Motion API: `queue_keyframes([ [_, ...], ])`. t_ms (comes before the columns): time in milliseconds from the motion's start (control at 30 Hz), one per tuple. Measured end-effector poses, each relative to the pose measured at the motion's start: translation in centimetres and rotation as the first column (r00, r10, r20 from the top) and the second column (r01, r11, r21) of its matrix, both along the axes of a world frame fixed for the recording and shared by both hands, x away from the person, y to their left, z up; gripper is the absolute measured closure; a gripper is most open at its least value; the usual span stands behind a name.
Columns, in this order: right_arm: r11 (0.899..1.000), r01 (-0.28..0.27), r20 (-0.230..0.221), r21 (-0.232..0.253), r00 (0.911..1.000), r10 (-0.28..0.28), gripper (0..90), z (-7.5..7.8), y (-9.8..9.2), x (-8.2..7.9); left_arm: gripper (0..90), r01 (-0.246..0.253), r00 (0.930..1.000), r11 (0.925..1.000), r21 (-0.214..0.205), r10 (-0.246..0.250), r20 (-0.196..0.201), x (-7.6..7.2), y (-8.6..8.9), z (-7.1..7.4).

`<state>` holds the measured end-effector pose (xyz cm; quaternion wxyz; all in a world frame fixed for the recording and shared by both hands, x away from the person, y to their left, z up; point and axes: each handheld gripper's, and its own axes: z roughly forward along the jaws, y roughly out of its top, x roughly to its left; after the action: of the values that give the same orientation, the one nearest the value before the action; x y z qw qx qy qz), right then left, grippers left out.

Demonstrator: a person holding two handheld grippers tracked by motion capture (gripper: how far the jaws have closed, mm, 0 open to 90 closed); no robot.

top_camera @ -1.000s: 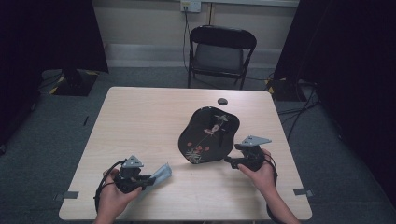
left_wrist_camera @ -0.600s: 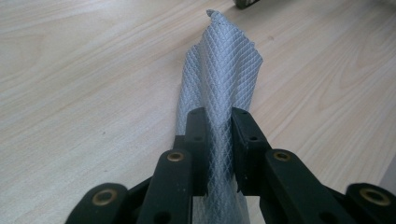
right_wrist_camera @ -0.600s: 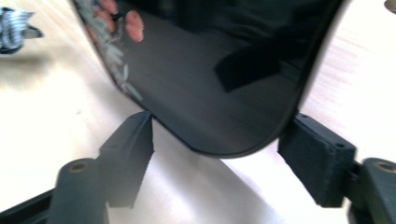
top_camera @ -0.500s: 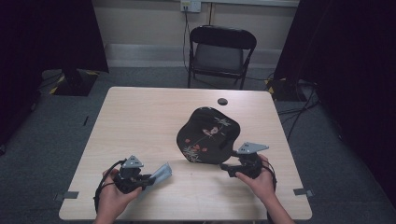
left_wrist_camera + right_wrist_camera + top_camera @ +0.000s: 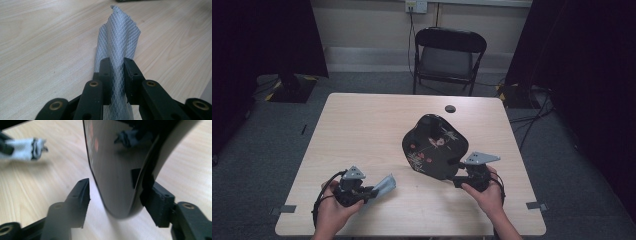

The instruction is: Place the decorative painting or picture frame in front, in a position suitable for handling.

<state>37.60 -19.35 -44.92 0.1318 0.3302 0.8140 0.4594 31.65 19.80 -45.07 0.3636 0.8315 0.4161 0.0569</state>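
A glossy black tray (image 5: 434, 145) with a flower pattern stands tilted up on the table, its lower rim on the wood. My right gripper (image 5: 455, 172) straddles that rim (image 5: 112, 170). Its jaws have just been closing: one pad (image 5: 155, 200) lies against the tray's back, while the other pad (image 5: 81, 195) stands off from the shiny face. My left gripper (image 5: 369, 191) rests near the front left of the table, shut on a grey mesh cloth (image 5: 118, 37) that sticks out ahead of its jaws. From the right gripper view the cloth (image 5: 25, 150) shows blurred at the upper left.
A small round black object (image 5: 450, 108) lies near the far edge of the light wooden table (image 5: 362, 130). A black folding chair (image 5: 447, 55) stands behind the table. Both hands are close to the table's front edge.
My right gripper has shifted slightly toward the near edge and its jaws have narrowed around the tray's rim. The left gripper and the cloth have stayed put.
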Motion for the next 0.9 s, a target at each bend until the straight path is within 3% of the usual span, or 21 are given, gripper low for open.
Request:
queue_keyframes([
  [67,1.0,0.006,0.015,0.002,0.9999,-0.006,42.8,0.5,0.1,0.2,78.4,0.0,1.0,1.0,0.005,0.0,-0.001,0.0,0.0,0.0],
  [467,1.0,-0.009,0.0,0.013,1.0,0.009,48.4,3.1,0.0,1.1,78.3,0.008,0.9999,0.9999,0.008,-0.008,-0.008,0.0,-0.3,-0.1],
  [633,0.999,-0.007,-0.013,0.036,0.9999,0.008,53.2,4.0,0.6,2.2,78.4,0.003,1.0,1.0,0.005,-0.003,-0.006,0.0,-0.3,-0.1],
  [800,0.997,-0.009,-0.045,0.082,0.9989,0.013,66.0,4.2,1.0,2.9,78.4,0.006,1.0,0.9999,0.011,-0.006,-0.002,0.1,-0.2,0.0],
  [900,0.994,-0.038,-0.05,0.099,0.9978,0.043,80.1,4.1,1.2,2.6,78.3,0.002,1.0,1.0,0.008,-0.002,-0.002,0.0,-0.2,0.0],
])
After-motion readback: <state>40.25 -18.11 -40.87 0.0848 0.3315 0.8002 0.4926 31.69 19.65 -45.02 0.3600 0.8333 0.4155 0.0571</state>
